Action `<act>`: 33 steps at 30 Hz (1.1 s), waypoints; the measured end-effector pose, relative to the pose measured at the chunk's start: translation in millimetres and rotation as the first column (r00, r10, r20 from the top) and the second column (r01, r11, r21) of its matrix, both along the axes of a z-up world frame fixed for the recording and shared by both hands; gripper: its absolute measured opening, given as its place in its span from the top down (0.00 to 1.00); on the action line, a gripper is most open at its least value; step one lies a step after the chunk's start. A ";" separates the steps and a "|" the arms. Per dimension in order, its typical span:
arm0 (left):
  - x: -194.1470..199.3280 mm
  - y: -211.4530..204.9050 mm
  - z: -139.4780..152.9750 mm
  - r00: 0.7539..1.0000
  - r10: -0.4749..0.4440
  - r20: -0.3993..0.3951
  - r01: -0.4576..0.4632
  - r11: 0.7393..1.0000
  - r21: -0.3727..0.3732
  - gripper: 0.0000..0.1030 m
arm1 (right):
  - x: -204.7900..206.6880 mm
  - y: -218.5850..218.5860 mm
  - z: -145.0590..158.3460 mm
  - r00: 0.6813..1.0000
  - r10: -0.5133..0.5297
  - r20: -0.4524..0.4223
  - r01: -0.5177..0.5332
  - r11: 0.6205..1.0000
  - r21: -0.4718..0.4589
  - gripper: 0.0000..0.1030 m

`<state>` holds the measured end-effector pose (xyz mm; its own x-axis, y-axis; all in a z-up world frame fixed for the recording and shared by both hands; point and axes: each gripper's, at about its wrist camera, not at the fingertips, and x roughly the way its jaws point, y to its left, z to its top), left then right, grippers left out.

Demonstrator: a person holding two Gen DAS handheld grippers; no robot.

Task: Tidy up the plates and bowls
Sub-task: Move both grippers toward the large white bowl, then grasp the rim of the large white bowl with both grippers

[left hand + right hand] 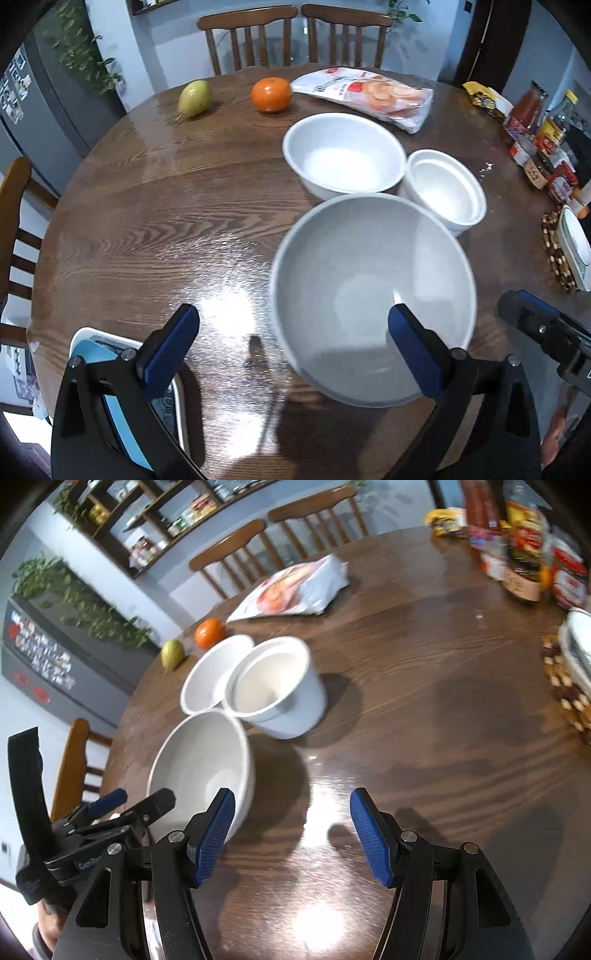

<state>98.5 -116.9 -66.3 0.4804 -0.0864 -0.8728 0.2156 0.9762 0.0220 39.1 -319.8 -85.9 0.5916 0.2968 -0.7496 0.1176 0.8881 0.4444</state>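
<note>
Three white bowls sit together on the round wooden table [147, 221]. The nearest large bowl [373, 295] looks blurred; it also shows in the right wrist view [199, 764]. Behind it stand a second large bowl [343, 155] [210, 679] and stacked smaller bowls [447, 188] [275, 686]. My left gripper [291, 332] is open, its right finger inside the near bowl, its left finger outside the rim. My right gripper [291, 830] is open and empty over bare table, right of that bowl.
A pear [195, 98], an orange [271, 94] and a snack bag [369, 96] lie at the far side. Jars and bottles [539, 144] and a dish on a beaded mat [572, 251] stand at the right edge. A tray [110, 369] sits at the near left. Chairs surround the table.
</note>
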 end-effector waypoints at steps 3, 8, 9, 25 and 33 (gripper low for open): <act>0.9 7.5 -2.6 1.000 0.022 -0.009 -0.022 1.000 0.007 0.01 | 11.2 12.0 -0.4 0.999 0.045 -0.001 -0.045 0.999 -0.003 0.36; 2.5 17.2 -7.2 0.998 0.051 -0.028 -0.051 0.999 0.018 0.01 | 22.8 25.4 0.2 0.995 0.098 -0.003 -0.098 0.995 -0.016 0.36; 3.0 18.5 -8.1 0.998 0.055 -0.032 -0.055 0.998 0.019 0.01 | 24.5 28.1 -0.1 0.994 0.107 -0.004 -0.107 0.994 -0.019 0.36; 6.8 16.3 -27.0 0.990 0.033 -0.137 -0.040 0.998 -0.048 0.35 | 31.8 37.2 -4.5 0.989 0.149 -0.016 -0.150 0.987 -0.058 0.52; 2.9 1.4 -29.3 0.987 -0.039 -0.153 0.028 0.997 -0.073 0.76 | 34.4 42.9 -9.4 0.986 0.167 -0.016 -0.168 0.984 -0.065 0.83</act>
<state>101.4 -115.6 -95.6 0.3362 -0.1641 -0.9274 0.2436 0.9663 -0.0826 73.5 -276.9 -95.2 0.5298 0.3412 -0.7765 -0.0313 0.9228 0.3841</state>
